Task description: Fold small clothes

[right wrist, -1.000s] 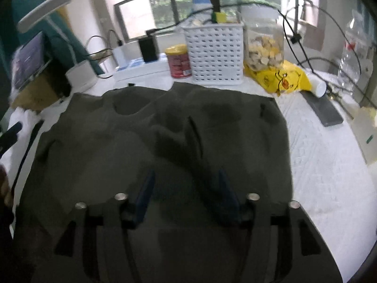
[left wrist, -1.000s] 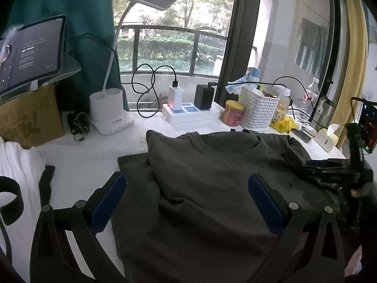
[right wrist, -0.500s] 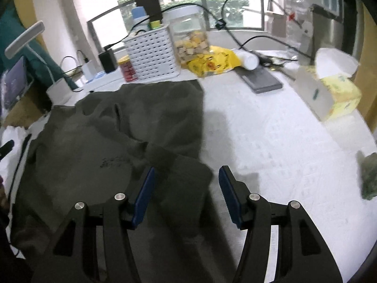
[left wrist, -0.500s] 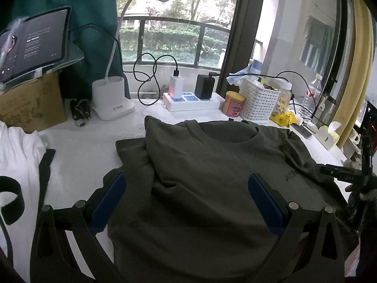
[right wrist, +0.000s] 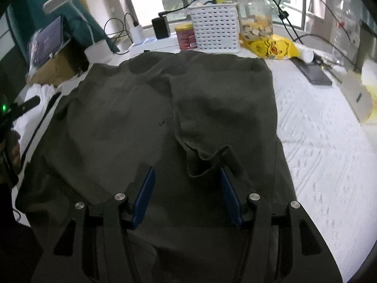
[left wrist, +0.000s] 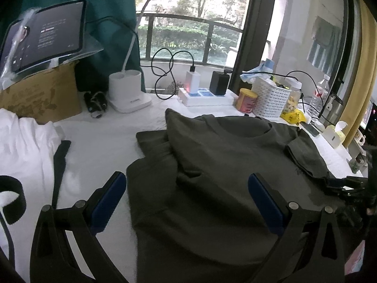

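Observation:
A dark olive T-shirt (left wrist: 219, 176) lies spread on the white table cover, also in the right wrist view (right wrist: 146, 122). Its right sleeve (right wrist: 221, 113) is folded inward over the body, and its left sleeve (left wrist: 155, 139) sticks out on the far left. My left gripper (left wrist: 186, 198) is open wide and empty above the shirt's lower part. My right gripper (right wrist: 186, 195) is open above the folded sleeve's end, with nothing between its fingers. It shows at the right edge of the left wrist view (left wrist: 346, 186).
White clothes (left wrist: 21, 141) and a black strap (left wrist: 60, 162) lie at the left. At the back stand a cardboard box with a tablet (left wrist: 44, 42), a desk lamp base (left wrist: 128, 94), a power strip (left wrist: 207, 96), a white basket (right wrist: 215, 28), a snack jar (right wrist: 255, 21) and a tissue box (right wrist: 358, 94).
My right gripper has carried the right sleeve inward over the shirt body and now stands open above it. My left gripper has stayed open and nearly still.

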Demonstrator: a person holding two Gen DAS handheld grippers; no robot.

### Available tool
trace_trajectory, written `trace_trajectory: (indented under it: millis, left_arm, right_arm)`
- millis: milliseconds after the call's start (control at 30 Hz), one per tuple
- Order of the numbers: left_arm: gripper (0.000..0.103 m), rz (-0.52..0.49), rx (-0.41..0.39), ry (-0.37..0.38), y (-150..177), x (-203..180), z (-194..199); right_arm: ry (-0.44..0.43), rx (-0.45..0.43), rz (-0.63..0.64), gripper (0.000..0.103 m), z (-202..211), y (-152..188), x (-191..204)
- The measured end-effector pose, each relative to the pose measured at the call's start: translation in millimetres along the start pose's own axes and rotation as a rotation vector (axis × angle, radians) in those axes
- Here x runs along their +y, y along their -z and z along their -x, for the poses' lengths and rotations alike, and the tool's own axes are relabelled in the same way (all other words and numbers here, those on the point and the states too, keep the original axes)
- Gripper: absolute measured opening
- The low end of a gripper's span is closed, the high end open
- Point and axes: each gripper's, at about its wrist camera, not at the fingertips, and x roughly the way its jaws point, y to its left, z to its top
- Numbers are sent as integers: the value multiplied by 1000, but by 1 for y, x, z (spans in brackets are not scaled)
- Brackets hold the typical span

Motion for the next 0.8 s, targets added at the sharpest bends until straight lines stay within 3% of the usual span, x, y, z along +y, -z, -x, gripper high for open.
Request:
trace_trajectory:
  millis: [233, 567, 800]
  left_arm:
    - [102, 6, 0, -8, 0, 17, 3]
    - [102, 12, 0, -38, -1, 55, 1]
    - [101, -84, 60, 58, -7, 58, -28]
  right_arm:
    - [89, -47, -52, 60, 1, -10, -17]
    - [40, 70, -5, 59, -4, 2, 13]
    - [85, -13, -72, 59, 23, -1, 16]
